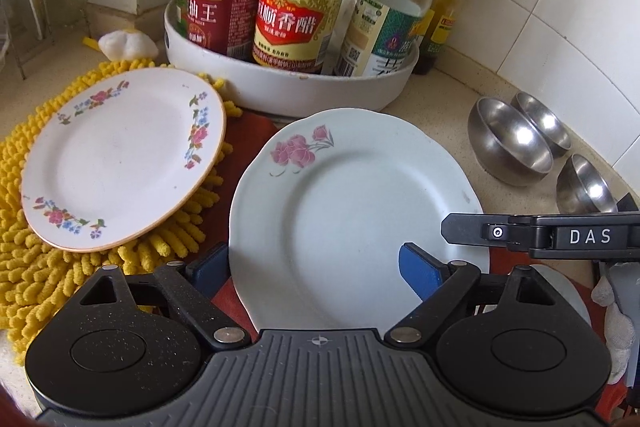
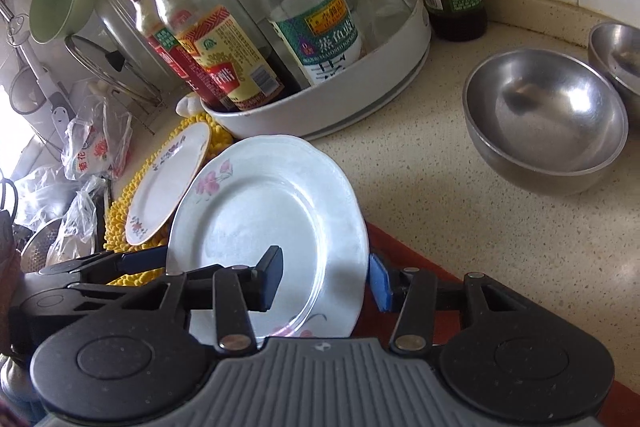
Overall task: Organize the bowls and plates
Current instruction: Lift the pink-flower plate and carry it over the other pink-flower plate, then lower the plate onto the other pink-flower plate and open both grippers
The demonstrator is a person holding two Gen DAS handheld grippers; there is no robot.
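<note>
Plates, two: a pale rose-print plate (image 1: 352, 219) lies on a red mat (image 1: 248, 139) at the near centre of the speckled countertop (image 2: 460, 227); a flower-rimmed plate with an orange edge (image 1: 120, 159) rests tilted on a yellow chenille mat (image 1: 36, 267) to its left, apart from it. Bowls, three, stainless steel: large bowl (image 2: 546, 121) and two smaller ones (image 1: 542, 125) (image 1: 586, 187) at far right. Left gripper (image 1: 316, 273): jaws wide open, straddling the rose-print plate's near rim, one blue pad (image 1: 422, 275) over the plate, the other at its left edge; grip not established. Right gripper (image 2: 324, 279): jaws wide open, one pad above the plate, the other just off its right edge, holding nothing. White round tray (image 1: 280, 87) of sauce and vinegar bottles (image 1: 294, 15) stands behind the plates.
</note>
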